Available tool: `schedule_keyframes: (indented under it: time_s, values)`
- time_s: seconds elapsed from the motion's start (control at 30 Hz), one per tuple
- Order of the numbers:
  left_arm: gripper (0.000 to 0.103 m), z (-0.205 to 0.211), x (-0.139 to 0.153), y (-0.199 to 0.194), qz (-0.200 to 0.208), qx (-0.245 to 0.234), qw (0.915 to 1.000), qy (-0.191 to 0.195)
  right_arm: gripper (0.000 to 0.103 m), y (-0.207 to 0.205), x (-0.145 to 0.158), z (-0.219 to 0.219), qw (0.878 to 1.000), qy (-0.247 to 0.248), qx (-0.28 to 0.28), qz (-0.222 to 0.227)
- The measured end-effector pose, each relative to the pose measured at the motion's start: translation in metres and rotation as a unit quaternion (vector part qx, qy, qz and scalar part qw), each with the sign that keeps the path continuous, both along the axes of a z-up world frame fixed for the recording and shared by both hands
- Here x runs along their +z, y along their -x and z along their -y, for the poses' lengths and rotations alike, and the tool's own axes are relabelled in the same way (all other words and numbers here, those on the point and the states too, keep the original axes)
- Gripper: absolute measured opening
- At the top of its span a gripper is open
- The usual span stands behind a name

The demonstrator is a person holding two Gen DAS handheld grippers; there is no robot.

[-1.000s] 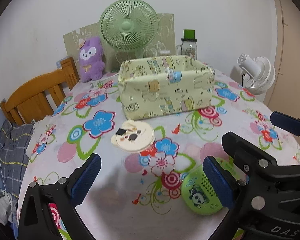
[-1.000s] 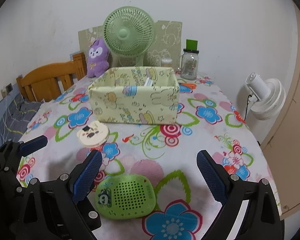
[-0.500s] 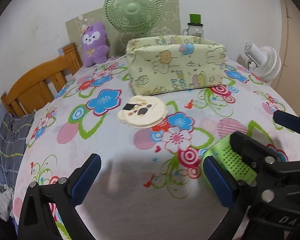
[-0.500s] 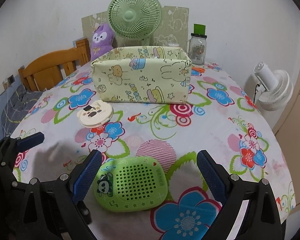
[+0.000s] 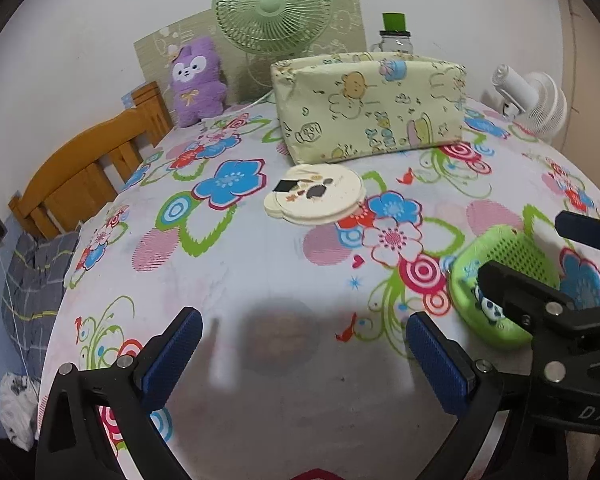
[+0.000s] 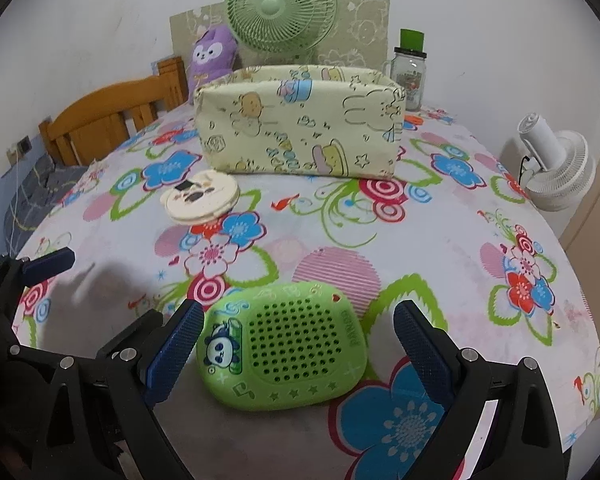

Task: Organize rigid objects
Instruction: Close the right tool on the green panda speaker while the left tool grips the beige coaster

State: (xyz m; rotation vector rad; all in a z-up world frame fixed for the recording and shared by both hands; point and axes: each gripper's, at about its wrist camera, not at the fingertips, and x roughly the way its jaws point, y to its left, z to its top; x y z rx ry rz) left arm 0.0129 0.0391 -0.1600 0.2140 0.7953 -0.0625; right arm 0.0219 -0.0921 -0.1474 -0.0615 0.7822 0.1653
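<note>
Covering the table, a flowered cloth meets a white wall; both grippers gape wide, empty.

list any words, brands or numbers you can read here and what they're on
"DAS": the right gripper's black body, cut off at the left view's edge.
Raised lettering on the green speaker's right side: too blurred to read.
Jar label: too small.
Fabric box print: drawings, nothing readable.

Both grippers sit low, side by side: the left gripper spread wide, the right gripper likewise, fingers gripping nothing.
</note>
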Motion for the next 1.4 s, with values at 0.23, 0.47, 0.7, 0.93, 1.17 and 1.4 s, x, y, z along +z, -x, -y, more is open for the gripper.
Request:
schedule_keyframes:
  time_s: [0.23, 0.47, 0.7, 0.93, 1.17, 1.4]
  values:
    - [0.103, 0.002, -0.002, 0.008, 0.012, -0.011, 0.9998, -0.005, 0.103, -0.001, -0.008, 0.002, 0.999, -0.009, 0.002, -0.031]
    - [0.103, 0.003, -0.001, 0.012, 0.025, -0.018, 0.9993, -0.019, 0.103, -0.007, -0.016, -0.002, 0.998, -0.012, 0.024, -0.055]
    - [0.103, 0.01, -0.002, 0.013, 0.05, -0.024, 0.9967, -0.06, 0.1, -0.012, -0.015, -0.007, 0.997, 0.014, 0.026, -0.072]
    - [0.103, 0.005, -0.001, 0.002, 0.033, -0.017, 0.9987, -0.035, 0.095, -0.014, -0.014, -0.002, 0.998, 0.016, -0.002, -0.063]
    - [0.103, 0.003, -0.001, -0.013, 0.006, -0.016, 0.9998, -0.006, 0.095, -0.022, -0.005, -0.004, 0.999, 0.036, -0.009, -0.037]
    - [0.103, 0.007, 0.001, -0.034, -0.016, -0.018, 0.9997, 0.01, 0.095, -0.038, 0.0, 0.0, 0.999, 0.028, -0.011, -0.039]
